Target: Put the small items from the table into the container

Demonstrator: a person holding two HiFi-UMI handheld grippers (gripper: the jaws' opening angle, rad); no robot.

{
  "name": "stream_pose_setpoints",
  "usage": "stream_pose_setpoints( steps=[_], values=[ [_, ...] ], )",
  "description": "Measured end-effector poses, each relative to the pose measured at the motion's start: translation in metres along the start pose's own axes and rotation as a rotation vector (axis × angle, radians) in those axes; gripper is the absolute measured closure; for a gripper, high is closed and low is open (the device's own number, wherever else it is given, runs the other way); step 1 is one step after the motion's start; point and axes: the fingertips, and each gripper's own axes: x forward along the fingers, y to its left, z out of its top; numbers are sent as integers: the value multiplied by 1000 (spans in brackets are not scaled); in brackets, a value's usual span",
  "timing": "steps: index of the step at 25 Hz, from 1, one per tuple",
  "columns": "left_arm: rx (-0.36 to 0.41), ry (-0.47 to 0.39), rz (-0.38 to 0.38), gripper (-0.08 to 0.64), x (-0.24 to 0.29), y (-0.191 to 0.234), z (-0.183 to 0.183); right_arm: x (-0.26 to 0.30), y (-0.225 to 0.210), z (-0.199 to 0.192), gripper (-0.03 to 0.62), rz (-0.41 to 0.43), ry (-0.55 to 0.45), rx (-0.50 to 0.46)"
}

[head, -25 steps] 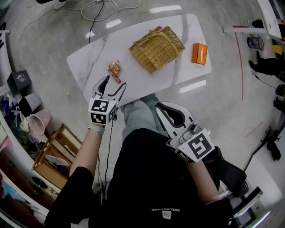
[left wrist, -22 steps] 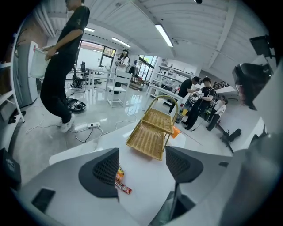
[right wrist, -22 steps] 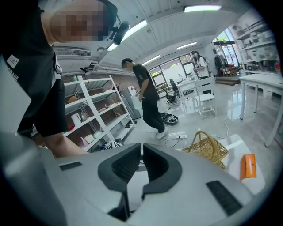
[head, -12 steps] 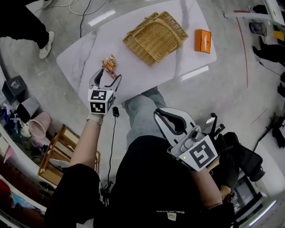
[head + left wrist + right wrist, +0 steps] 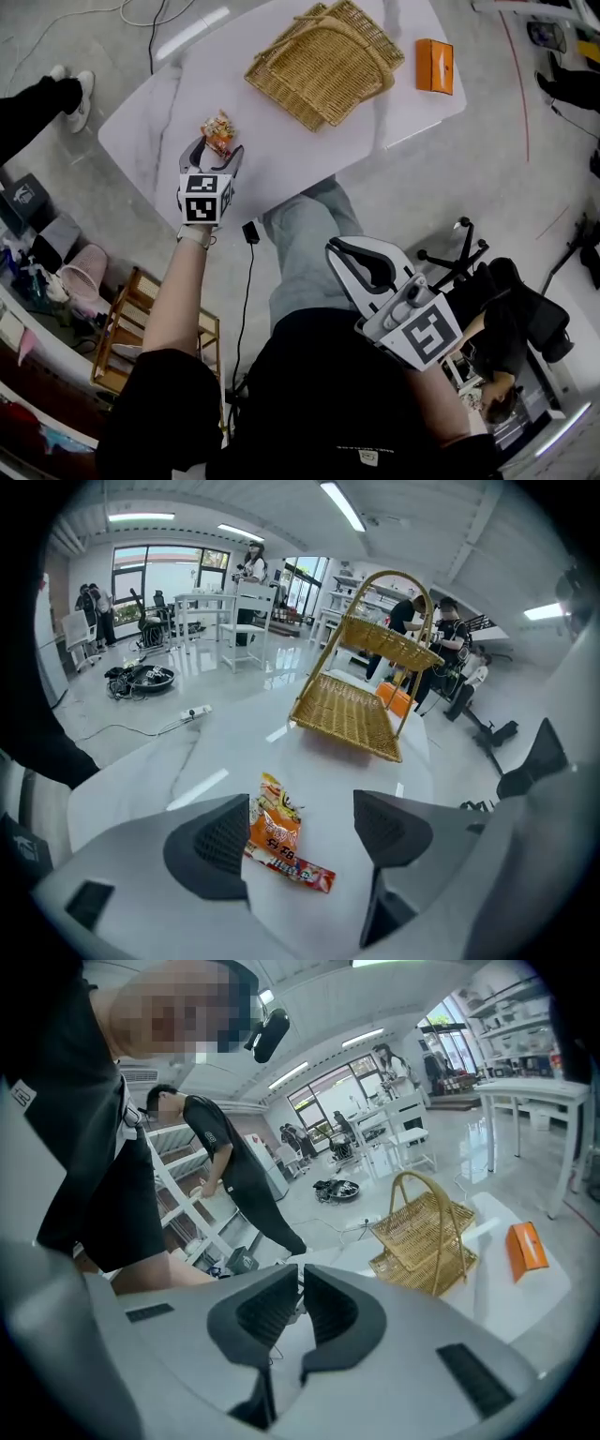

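Wicker basket [image 5: 323, 61], far side of counter [image 5: 281, 169]: apparently empty, nothing stowed; snack packets [image 5: 217, 133] near left lie ungripped between wide-open left tongs [image 5: 214, 152]; orange box [image 5: 435, 79] waits far right; right tongs [image 5: 342, 251] closed, empty, off the counter.

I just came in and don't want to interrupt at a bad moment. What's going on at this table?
A person holds a gripper in each hand and is clearing small items from the white table into the wicker basket. The left gripper is open, and the snack packets lie between its jaws, not yet gripped. The right gripper is shut and empty, off the table near the person's lap. An orange box lies beside the basket.
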Motion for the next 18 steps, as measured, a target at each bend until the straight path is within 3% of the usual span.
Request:
stream_pose_setpoints(
  steps=[8,14,16,18],
  values=[
    [33,53,29,230,34,13,-18,7,-13,-21,581,-24,20,51],
    [55,62,100,239,42,31,-23,11,-16,-28,581,-30,19,72],
    [66,61,127,311,42,36,-23,11,-16,-29,581,-30,16,78],
    [76,59,140,340,41,38,-22,11,-16,-29,581,-29,16,85]
  ],
)
